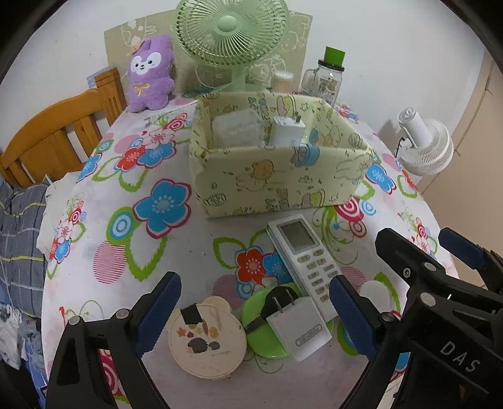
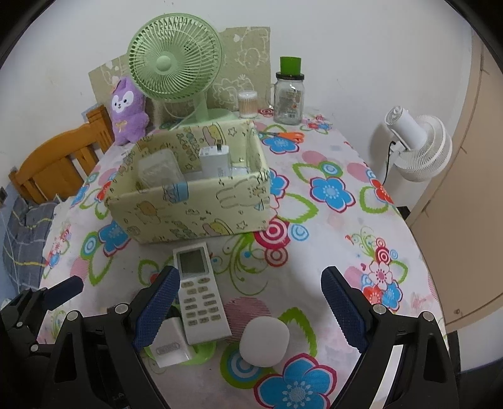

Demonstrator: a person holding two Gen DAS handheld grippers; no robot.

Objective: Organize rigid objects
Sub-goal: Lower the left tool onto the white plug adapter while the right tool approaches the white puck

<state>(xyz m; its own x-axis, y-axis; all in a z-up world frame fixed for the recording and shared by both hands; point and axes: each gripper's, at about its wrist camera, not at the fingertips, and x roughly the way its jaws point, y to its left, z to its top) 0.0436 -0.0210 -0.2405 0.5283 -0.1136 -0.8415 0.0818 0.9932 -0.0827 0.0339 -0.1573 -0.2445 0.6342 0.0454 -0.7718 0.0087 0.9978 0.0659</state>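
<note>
A pale green patterned box (image 1: pixel 276 179) (image 2: pixel 195 210) stands mid-table and holds a white charger (image 1: pixel 287 132) (image 2: pixel 215 162) and a clear packet (image 1: pixel 235 127). In front of it lie a white remote (image 1: pixel 303 261) (image 2: pixel 199 292), a white plug adapter (image 1: pixel 297 327) (image 2: pixel 168 344) on a green lid (image 1: pixel 267 339), a round bear-shaped case (image 1: pixel 207 343) and a white rounded object (image 2: pixel 264 341). My left gripper (image 1: pixel 254 314) is open just above the adapter and case. My right gripper (image 2: pixel 248 310) is open above the remote and white object. Both are empty.
A green desk fan (image 1: pixel 232 28) (image 2: pixel 174 59), purple plush (image 1: pixel 151 74), cotton-swab tub (image 2: pixel 247 104) and glass jar (image 2: pixel 289 94) line the back. Orange scissors (image 2: pixel 286 136) lie behind the box. A wooden chair (image 1: pixel 56 135) is left, a white fan (image 2: pixel 418 148) right.
</note>
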